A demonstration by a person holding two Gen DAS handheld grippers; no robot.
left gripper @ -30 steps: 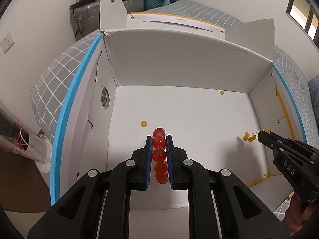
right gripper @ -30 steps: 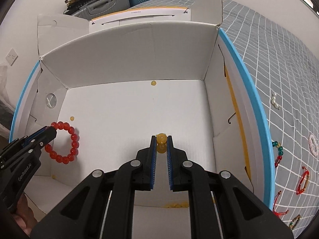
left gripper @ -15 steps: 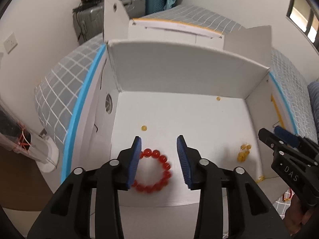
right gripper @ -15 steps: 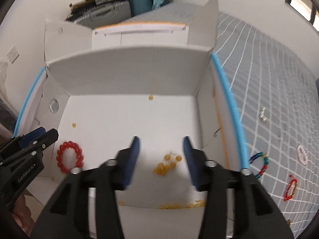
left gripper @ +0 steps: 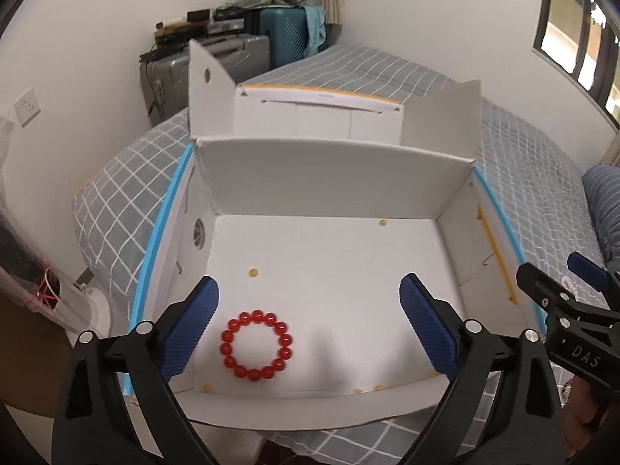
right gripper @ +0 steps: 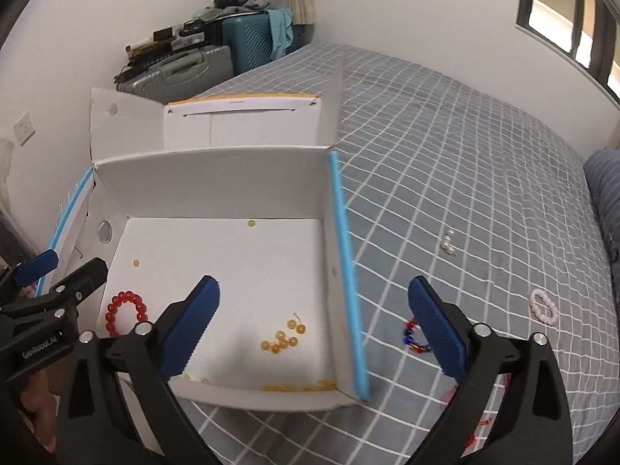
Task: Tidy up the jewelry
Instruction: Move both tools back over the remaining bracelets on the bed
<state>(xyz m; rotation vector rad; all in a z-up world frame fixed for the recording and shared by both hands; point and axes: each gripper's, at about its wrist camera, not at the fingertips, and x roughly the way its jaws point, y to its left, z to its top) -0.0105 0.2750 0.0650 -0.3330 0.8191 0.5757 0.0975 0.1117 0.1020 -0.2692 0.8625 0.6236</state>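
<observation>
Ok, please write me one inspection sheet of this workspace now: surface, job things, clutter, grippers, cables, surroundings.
Surface: grey checked bedspread carrying an open white box.
Job's things: red bead bracelet and amber bead cluster lie on the box floor; pink bracelet, pearl beads and multicolour bracelet lie on the bedspread.
Clutter: loose amber beads in the box.
Grippers: left gripper and right gripper both open, holding nothing.
Cables: nothing seen.
Surroundings: suitcases at the wall, window, wall socket.
</observation>
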